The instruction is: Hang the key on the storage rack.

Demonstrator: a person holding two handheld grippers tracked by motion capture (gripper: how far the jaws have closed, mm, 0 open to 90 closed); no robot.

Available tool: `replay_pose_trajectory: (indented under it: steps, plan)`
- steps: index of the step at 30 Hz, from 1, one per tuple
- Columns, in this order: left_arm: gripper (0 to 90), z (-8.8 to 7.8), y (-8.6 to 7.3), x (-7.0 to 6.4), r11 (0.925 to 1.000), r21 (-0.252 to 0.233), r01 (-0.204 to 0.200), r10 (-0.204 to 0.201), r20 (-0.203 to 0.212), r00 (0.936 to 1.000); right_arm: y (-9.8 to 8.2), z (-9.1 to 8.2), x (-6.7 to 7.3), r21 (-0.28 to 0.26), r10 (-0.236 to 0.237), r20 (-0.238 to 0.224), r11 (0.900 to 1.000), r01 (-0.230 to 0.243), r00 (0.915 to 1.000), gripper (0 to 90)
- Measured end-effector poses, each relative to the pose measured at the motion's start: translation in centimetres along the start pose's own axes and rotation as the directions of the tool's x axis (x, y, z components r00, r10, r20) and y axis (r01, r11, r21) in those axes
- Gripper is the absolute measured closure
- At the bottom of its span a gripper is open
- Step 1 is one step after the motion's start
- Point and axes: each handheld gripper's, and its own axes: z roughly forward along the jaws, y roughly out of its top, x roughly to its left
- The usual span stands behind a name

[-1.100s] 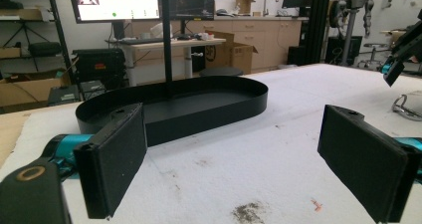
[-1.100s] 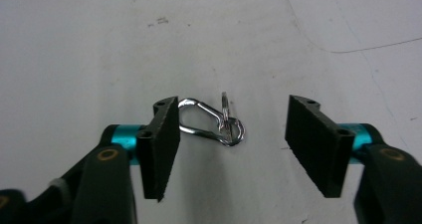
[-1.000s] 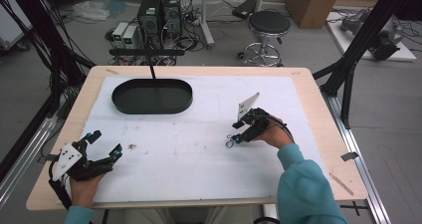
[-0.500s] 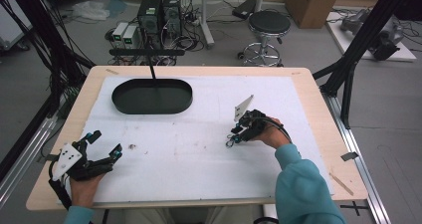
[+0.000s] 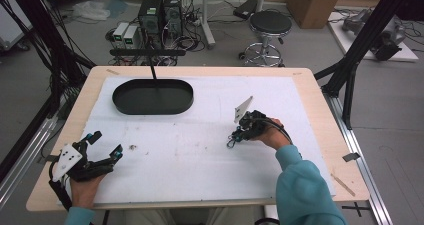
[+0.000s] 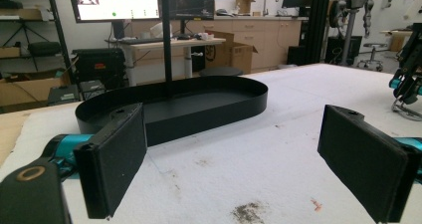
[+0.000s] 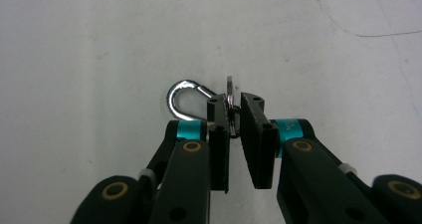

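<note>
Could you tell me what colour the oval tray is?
Black; the oval tray shows best in the left gripper view.

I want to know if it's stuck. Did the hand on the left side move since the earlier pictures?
No. In the high view the left gripper sits at the same spot near the table's front left corner, equally far from the black tray, jaws open.

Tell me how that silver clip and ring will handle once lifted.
The metal clip looks rigid and small, so probably light. Its polished ring sits edge-on between the right gripper pads, so it may slip or pivot. The hook hangs outside the jaws and will likely dangle.
</note>
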Motion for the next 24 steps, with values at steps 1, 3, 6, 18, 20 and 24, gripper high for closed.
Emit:
replay_pose_trajectory:
  steps: [1, 3, 6, 18, 20, 24]
  plan:
    - [12.4, -0.01, 0.0, 0.01, 1.0, 0.0, -0.001, 0.001, 0.0, 1.0, 0.01, -0.03, -0.04, -0.006, -0.006, 0.006, 1.0, 0.006, 1.0, 84.6]
    - [12.4, 0.0, 0.0, 0.01, 1.0, 0.0, 0.0, 0.0, -0.001, 1.0, 0.03, -0.08, -0.03, -0.011, -0.001, 0.006, 1.0, 0.001, 1.0, 84.9]
    - [12.4, 0.0, 0.0, 0.02, 1.0, 0.0, 0.0, 0.0, 0.0, 1.0, 0.04, -0.03, -0.02, -0.01, -0.002, 0.004, 1.0, 0.002, 1.0, 84.9]
    - [12.4, -0.06, -0.01, 0.07, 1.0, -0.004, 0.009, -0.009, -0.007, 0.9999, 0.09, 0.14, -0.12, -0.016, 0.019, 0.001, 1.0, -0.019, 0.9998, 88.2]
    - [12.4, -0.07, -0.01, 0.06, 0.9999, -0.005, 0.01, -0.01, -0.011, 0.9999, 0.04, 0.09, -0.17, -0.028, 0.022, -0.003, 0.999, -0.023, 0.9997, 88.3]
    - [12.4, -0.07, 0.0, 0.06, 0.9999, -0.004, 0.011, -0.011, -0.016, 0.9998, -0.09, 0.0, -0.27, -0.043, 0.043, -0.012, 0.998, -0.043, 0.999, 88.4]
